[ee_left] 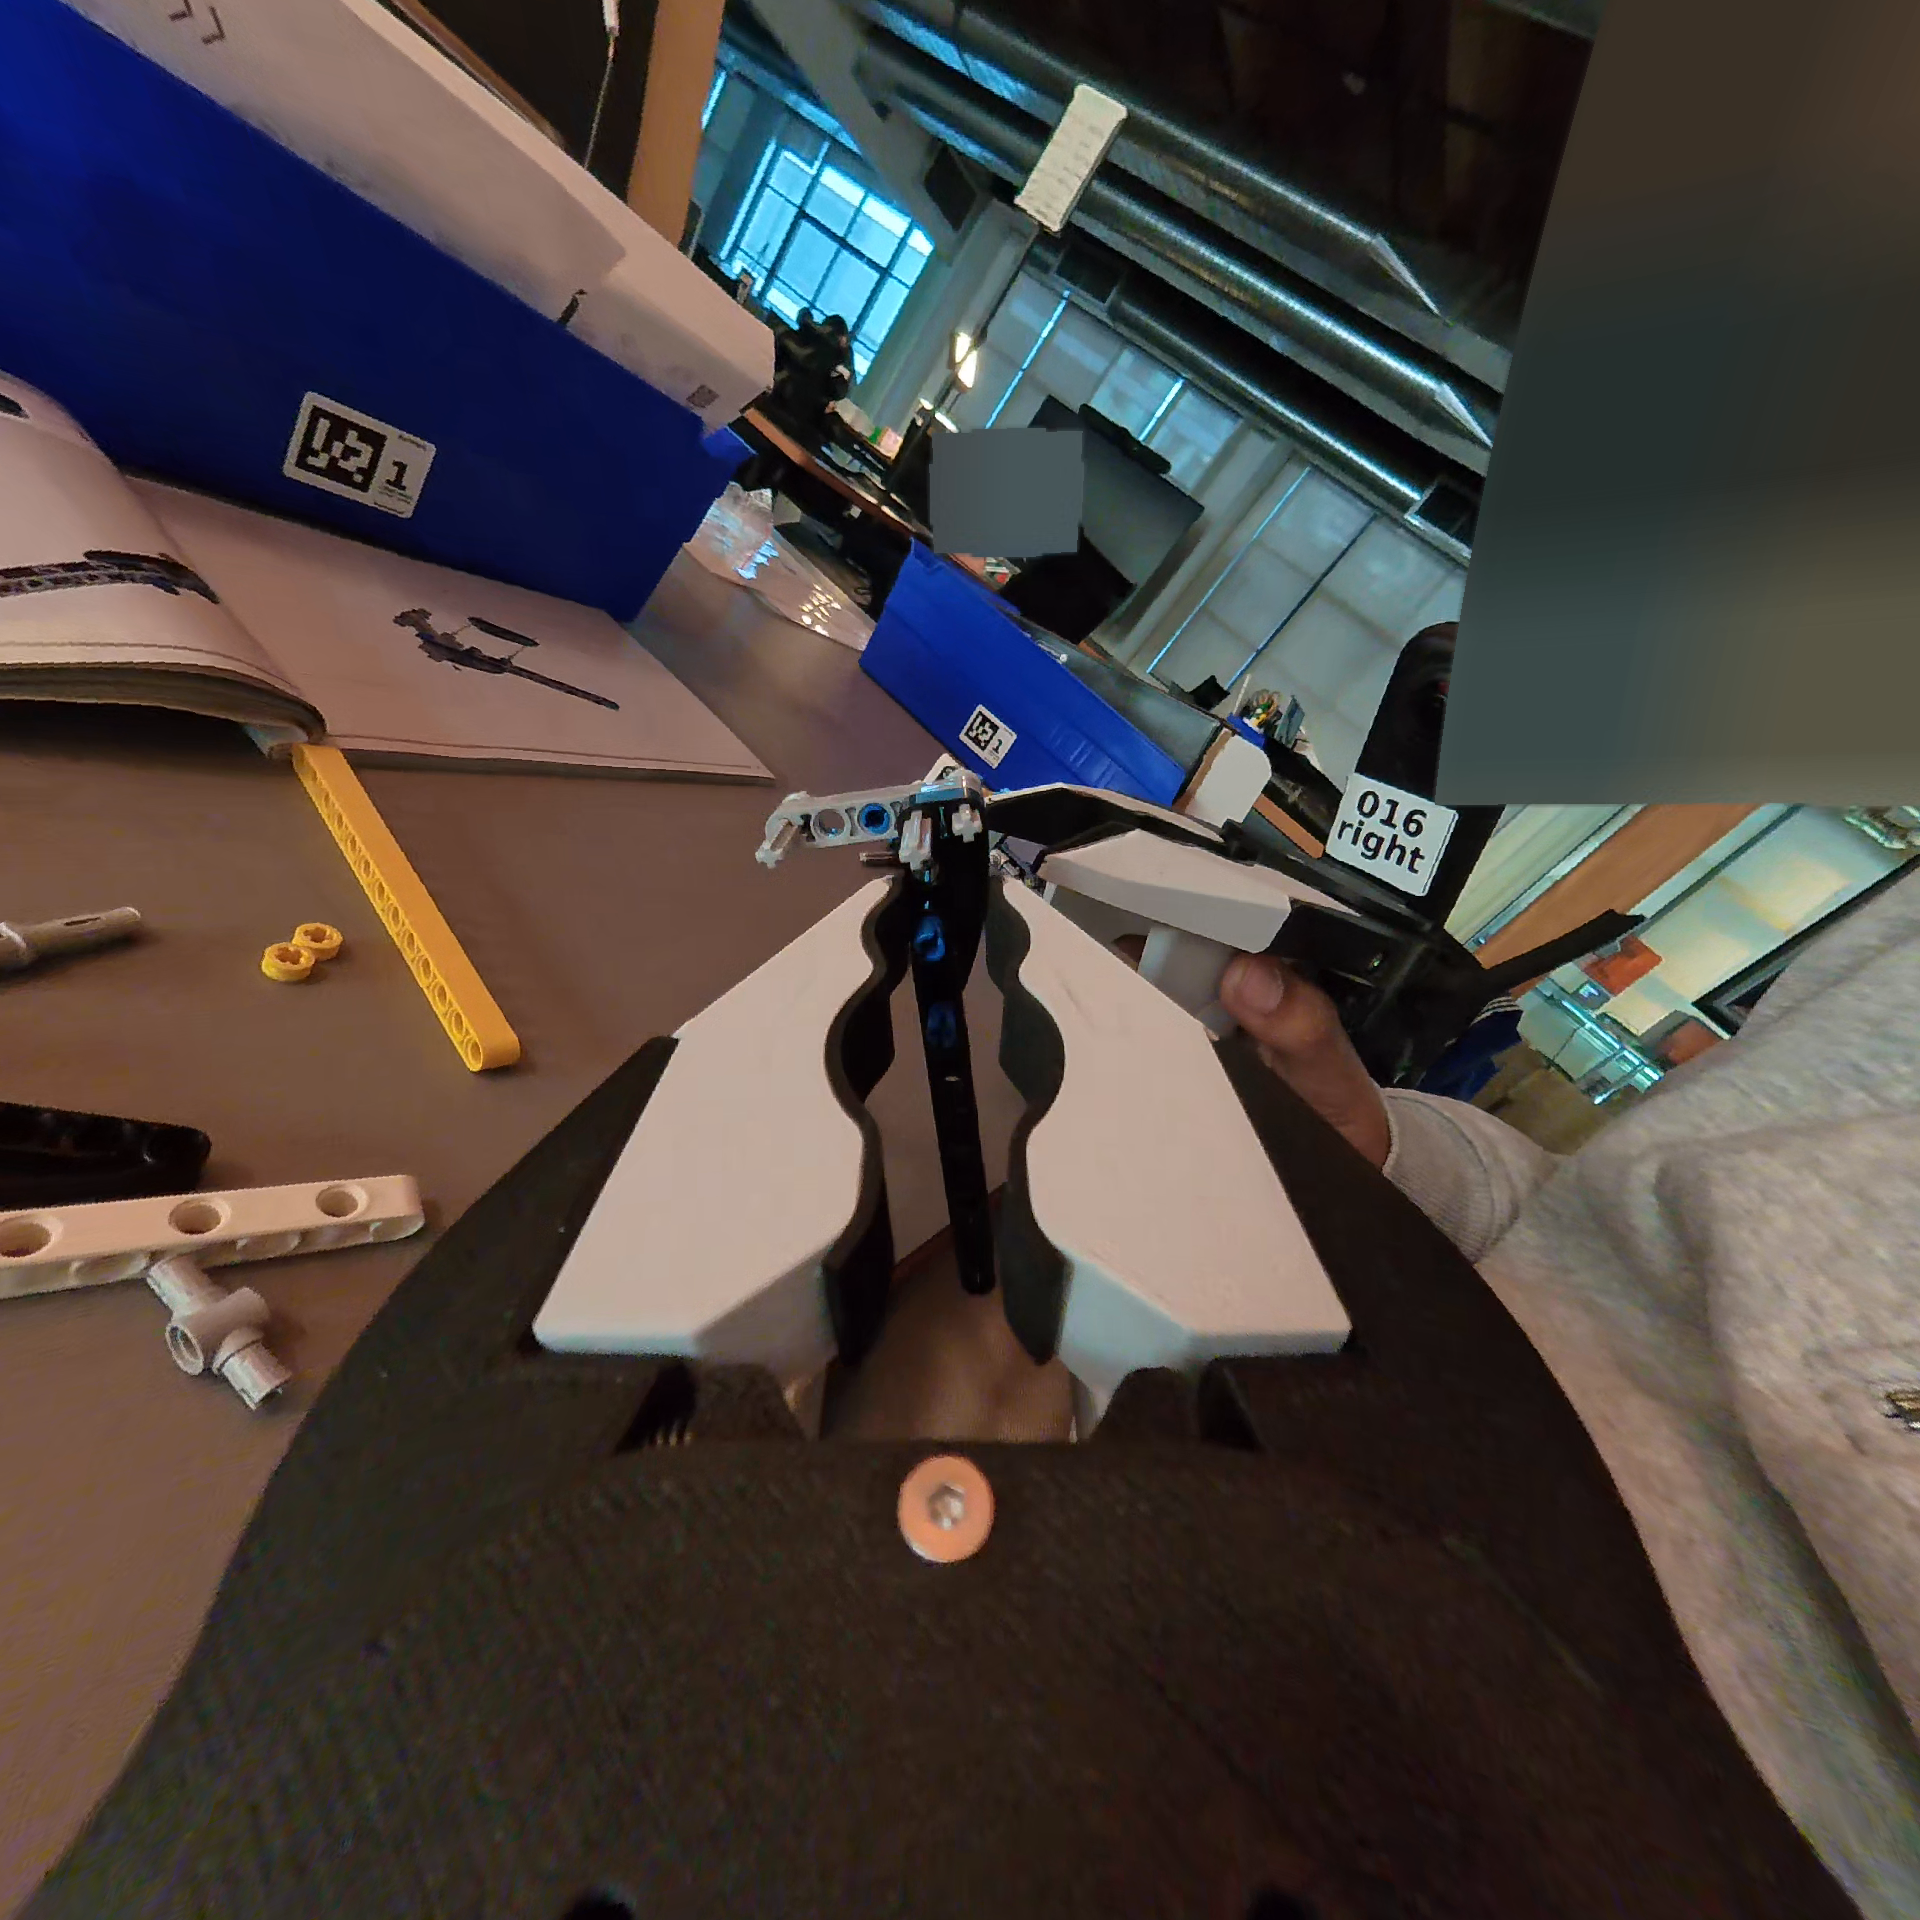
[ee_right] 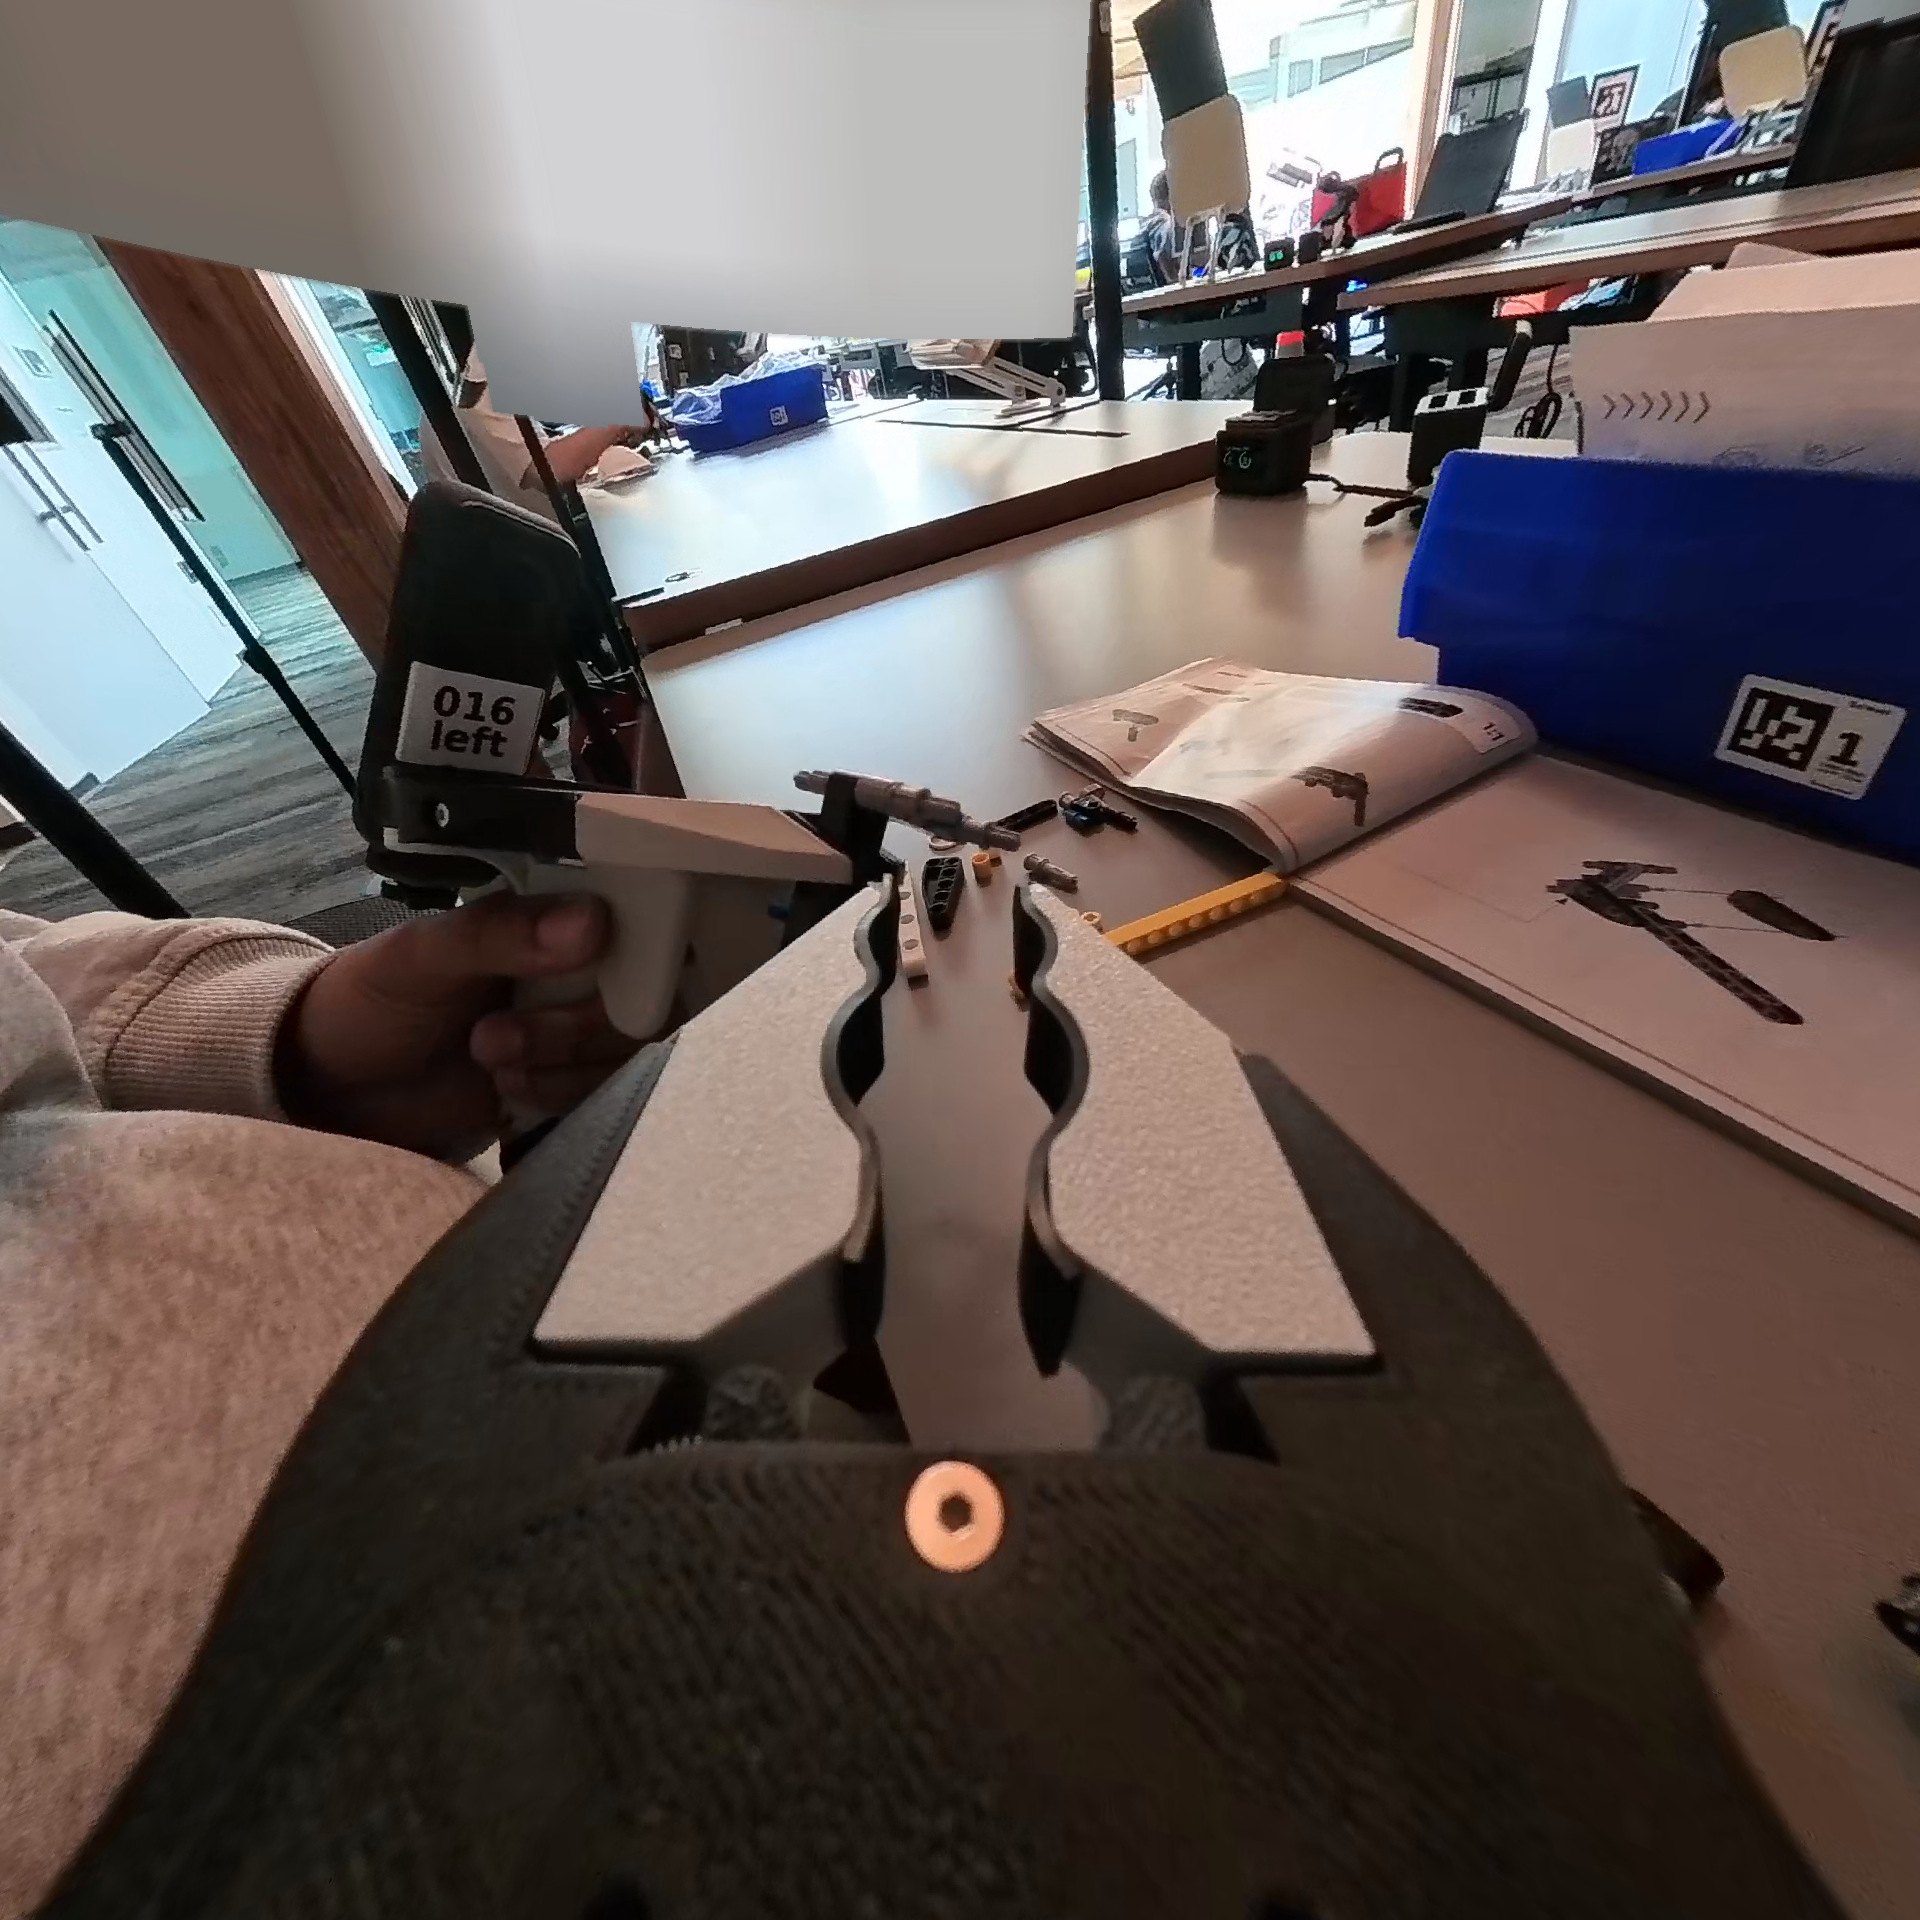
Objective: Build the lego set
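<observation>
Left gripper point(ee_left: 940, 894): jaws drawn in at the tips, pinching a long black beam point(ee_left: 951, 1091) that ran down the gap between the fingers; two blue pins point(ee_left: 932, 935) sat in the beam. At the beam's far end, a light grey piece point(ee_left: 831, 823) with a blue pin stuck out to the left, forming one small lego assembly, held up clear of the tabletop point(ee_left: 623, 935). In the right wrist view the same assembly showed as a black block with a grey axle point(ee_right: 904, 805) at the left gripper's tip.

Right gripper point(ee_right: 961, 914): fingers spread with a clear gap, nothing between them; it hovered over the tabletop point(ee_right: 1351, 1143) near loose parts. A hand point(ee_right: 436, 1018) gripped the left gripper's handle; a hand point(ee_left: 1299, 1039) gripped the right gripper's handle.

Containers: two blue bins. Near bin point(ee_left: 343, 343) carried a white box point(ee_left: 499, 177) on top; its inside was not visible. Far bin point(ee_left: 1018, 675) contents could not be made out.

Loose parts on the tabletop, left wrist view: one yellow beam point(ee_left: 405, 914) partly under the open instruction booklet point(ee_left: 364, 644); two yellow bushes point(ee_left: 301, 951) touching each other; one white beam point(ee_left: 208, 1226); one black beam point(ee_left: 94, 1153) just behind it; one grey connector point(ee_left: 218, 1340) touching the white beam's near edge; one grey axle piece point(ee_left: 62, 933) at the left edge
</observation>
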The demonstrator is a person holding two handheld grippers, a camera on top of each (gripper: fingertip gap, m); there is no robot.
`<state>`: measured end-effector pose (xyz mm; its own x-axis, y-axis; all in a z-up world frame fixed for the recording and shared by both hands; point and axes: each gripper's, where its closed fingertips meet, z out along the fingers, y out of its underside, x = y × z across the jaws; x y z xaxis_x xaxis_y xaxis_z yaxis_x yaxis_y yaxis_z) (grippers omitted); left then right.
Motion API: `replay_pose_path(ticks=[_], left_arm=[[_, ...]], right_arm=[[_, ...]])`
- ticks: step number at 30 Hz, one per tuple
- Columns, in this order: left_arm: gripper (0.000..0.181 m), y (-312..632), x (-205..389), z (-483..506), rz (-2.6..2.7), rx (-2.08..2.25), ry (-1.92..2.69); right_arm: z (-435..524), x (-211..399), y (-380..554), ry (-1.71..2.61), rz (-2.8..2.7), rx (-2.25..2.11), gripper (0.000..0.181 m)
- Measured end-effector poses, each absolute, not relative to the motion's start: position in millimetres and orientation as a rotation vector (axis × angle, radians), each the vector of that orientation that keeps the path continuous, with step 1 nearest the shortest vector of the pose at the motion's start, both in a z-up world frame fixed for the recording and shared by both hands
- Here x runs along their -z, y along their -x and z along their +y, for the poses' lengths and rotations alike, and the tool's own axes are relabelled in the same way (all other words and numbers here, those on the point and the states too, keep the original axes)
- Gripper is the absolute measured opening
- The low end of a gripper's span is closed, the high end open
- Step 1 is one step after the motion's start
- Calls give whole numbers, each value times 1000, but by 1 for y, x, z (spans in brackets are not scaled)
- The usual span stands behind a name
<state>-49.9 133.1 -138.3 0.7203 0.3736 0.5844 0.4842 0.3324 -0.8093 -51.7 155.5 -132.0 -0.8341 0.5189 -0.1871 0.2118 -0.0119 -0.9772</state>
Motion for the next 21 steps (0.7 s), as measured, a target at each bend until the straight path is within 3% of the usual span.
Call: replay_pose_path(ticks=[21], left_arm=[[10, 47, 139, 134, -816, 106, 1280]], right_arm=[[154, 133, 52, 777, -2038, -1939, 22]])
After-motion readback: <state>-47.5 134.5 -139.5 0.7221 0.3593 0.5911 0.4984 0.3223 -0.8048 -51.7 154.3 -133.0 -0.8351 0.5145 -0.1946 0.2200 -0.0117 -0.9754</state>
